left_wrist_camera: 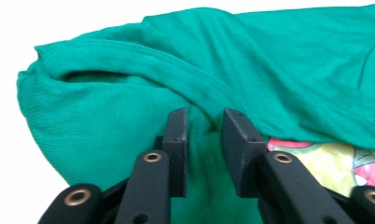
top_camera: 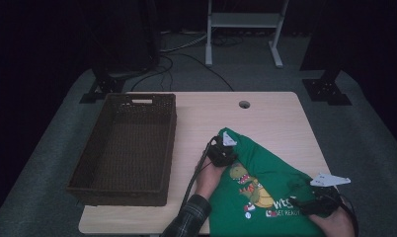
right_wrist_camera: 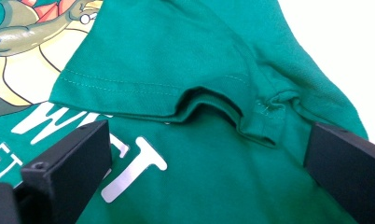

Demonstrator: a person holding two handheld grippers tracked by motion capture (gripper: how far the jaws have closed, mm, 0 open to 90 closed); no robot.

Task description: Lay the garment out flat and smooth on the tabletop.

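A green T-shirt (top_camera: 273, 170) with a cartoon dinosaur print (top_camera: 247, 185) and white lettering is spread on the near right part of the wooden tabletop (top_camera: 270, 118), with its near edge reaching the near edge of the tabletop. A dark woven basket (top_camera: 127, 148) is set on the left part of the tabletop, just beside the shirt's far left corner but apart from it.

The left claw (top_camera: 225, 143) is held at the far left corner of the shirt, where the cloth is bunched. In the left gripper view this claw (left_wrist_camera: 205, 128) is seen narrowed, with a ridge of green cloth caught between its two black jaws; a folded hem is seen running across just beyond the tips. The cloth is taken to be pinched, though the contact of the pads with it is partly hidden by the folds.

The right claw (top_camera: 319, 195) is held low over the near right part of the shirt, close to the lettering. In the right gripper view this claw (right_wrist_camera: 209, 154) is seen spread wide, with one jaw at each side of the picture and flat green cloth lying between them, ungripped. A stitched sleeve hem (right_wrist_camera: 129, 84) and a puckered seam are seen just beyond the jaws.

A checked sleeve (top_camera: 189, 217) is seen on the person's left forearm at the near edge.
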